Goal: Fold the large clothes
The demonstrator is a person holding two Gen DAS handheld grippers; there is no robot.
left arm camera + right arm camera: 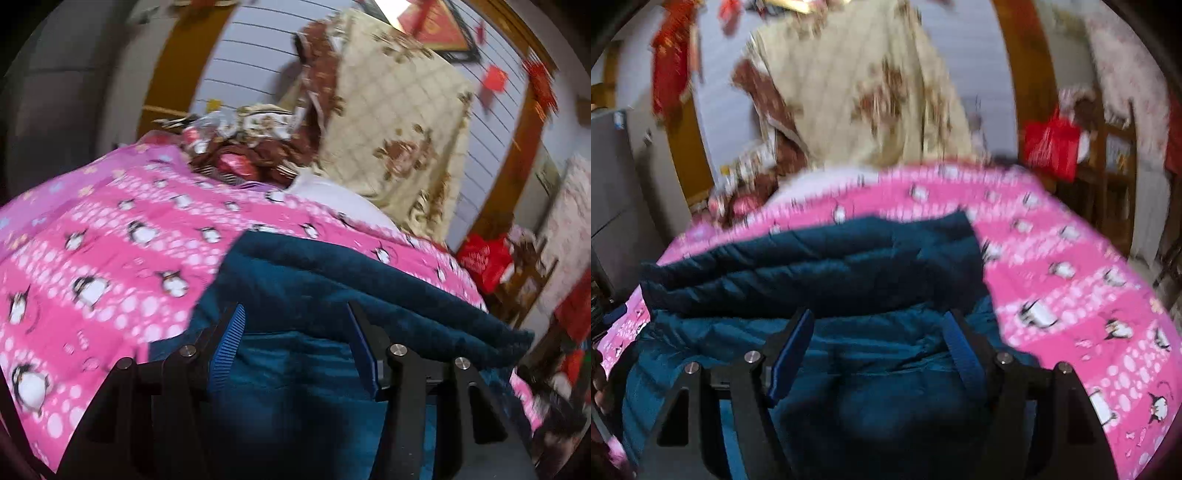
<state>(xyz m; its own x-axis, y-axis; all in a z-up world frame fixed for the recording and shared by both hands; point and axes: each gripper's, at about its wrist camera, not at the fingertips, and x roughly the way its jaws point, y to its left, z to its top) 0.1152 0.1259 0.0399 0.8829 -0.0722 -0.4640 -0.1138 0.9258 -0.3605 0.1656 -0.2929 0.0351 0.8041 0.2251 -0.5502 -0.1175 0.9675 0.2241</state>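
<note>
Teal quilted fabric fills the foreground: a padded jacket (369, 288) lies folded over on itself on a bed, spread across a pink bedcover (110, 251) printed with penguins and white dots. The jacket's darker upper layer is doubled back over the lighter teal layer beneath, its folded edge running across both wrist views.

The left gripper (295, 343) hangs above the jacket with its blue-padded jaws spread apart, released, with nothing pinched between them. The right gripper (877, 347) is likewise parted over the same jacket (812, 266), its pads clear of the cloth, only the garment's surface showing in the gap.

Beyond the jacket, near the far edge of the bedcover (1071, 280), a cream quilt (399, 122) with brown flower prints stands propped against a pale panelled wall framed in wood. A jumble of brown and cream bedding (258, 147) sits beside it. A red bag (1052, 147) hangs from wooden furniture at the bed's right side. Both views are smeared by motion blur.
</note>
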